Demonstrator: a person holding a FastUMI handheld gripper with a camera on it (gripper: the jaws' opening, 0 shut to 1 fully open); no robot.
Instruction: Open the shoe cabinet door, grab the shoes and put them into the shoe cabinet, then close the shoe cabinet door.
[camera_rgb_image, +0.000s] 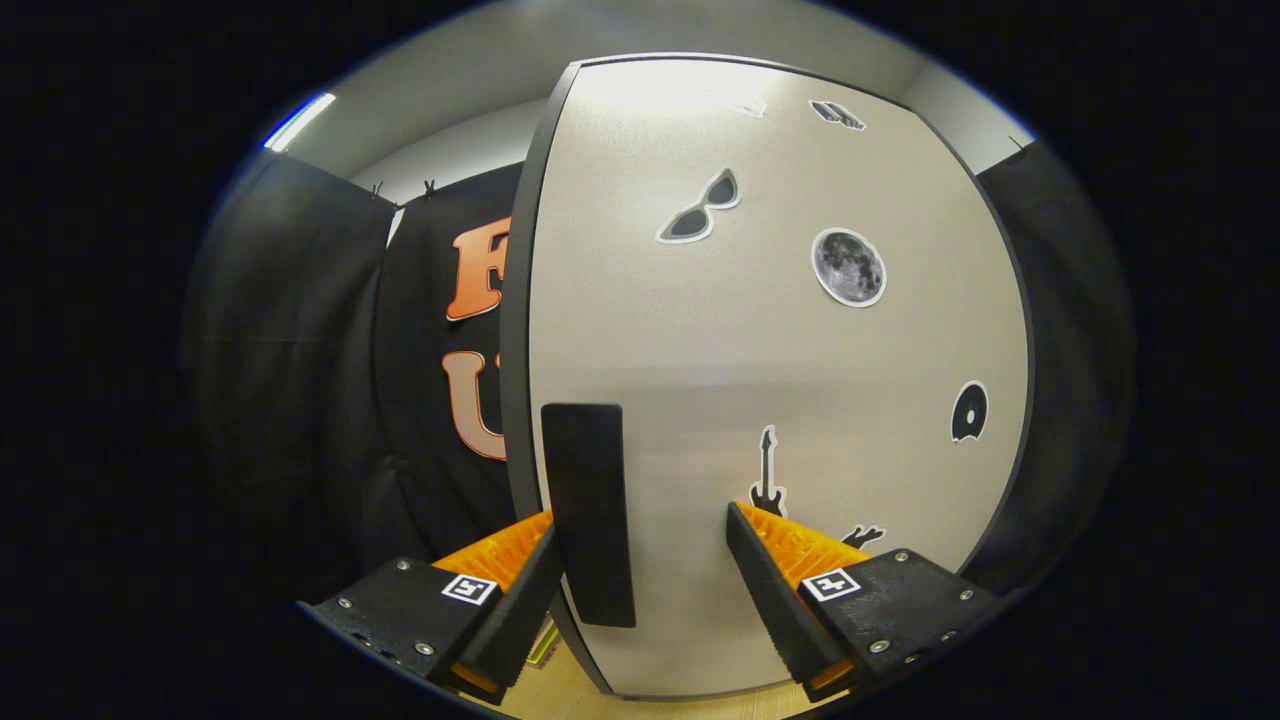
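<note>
Pale grey and dark-edged, the shoe cabinet door (780, 400) stands close ahead of the tongs (640, 575), dotted with stickers of sunglasses (700, 208), a moon (848, 266) and a guitar (767, 475). The tongs are spread open, with the door's black handle (590, 510) between their fingers, just beside the left one.

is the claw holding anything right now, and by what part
Nothing is held. The open claw straddles the black rectangular handle on the pale grey cabinet door; only the left finger is near it.
</note>
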